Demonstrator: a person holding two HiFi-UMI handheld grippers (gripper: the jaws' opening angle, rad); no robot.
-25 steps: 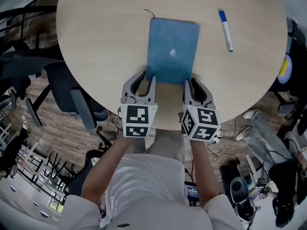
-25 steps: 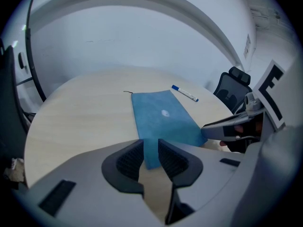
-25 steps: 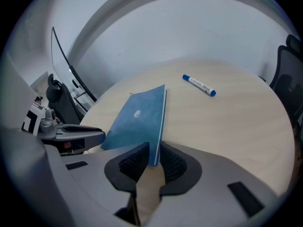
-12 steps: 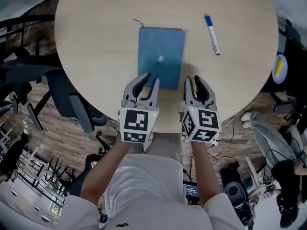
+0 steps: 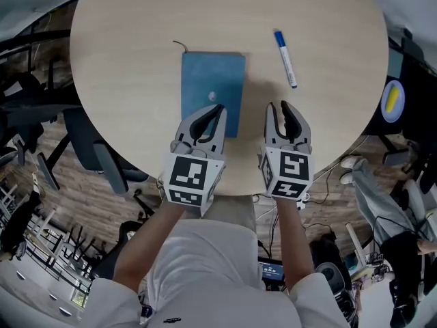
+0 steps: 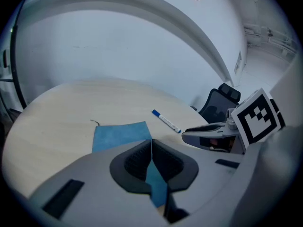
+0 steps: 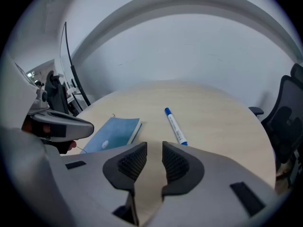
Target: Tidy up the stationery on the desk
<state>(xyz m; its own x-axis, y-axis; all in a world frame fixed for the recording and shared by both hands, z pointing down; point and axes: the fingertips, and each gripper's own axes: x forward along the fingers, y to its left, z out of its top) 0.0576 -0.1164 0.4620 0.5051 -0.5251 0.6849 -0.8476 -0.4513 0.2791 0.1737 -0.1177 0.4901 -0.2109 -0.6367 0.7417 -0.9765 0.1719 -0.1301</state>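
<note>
No words or numbers can be read anywhere. The pen (image 5: 285,59), to the right of the blue notebook (image 5: 212,87), has tiny dark marks on its white part, too small to read. The notebook cover has one small pale spot, too blurry to tell. The left cube (image 5: 189,178) and right cube (image 5: 287,173), below the notebook, show only black and white squares, not letters.

Notebook (image 5: 212,77) corner behind left hand-held gripper (image 5: 217,108)

Soft even light, fisheye-warped dark edges
</note>
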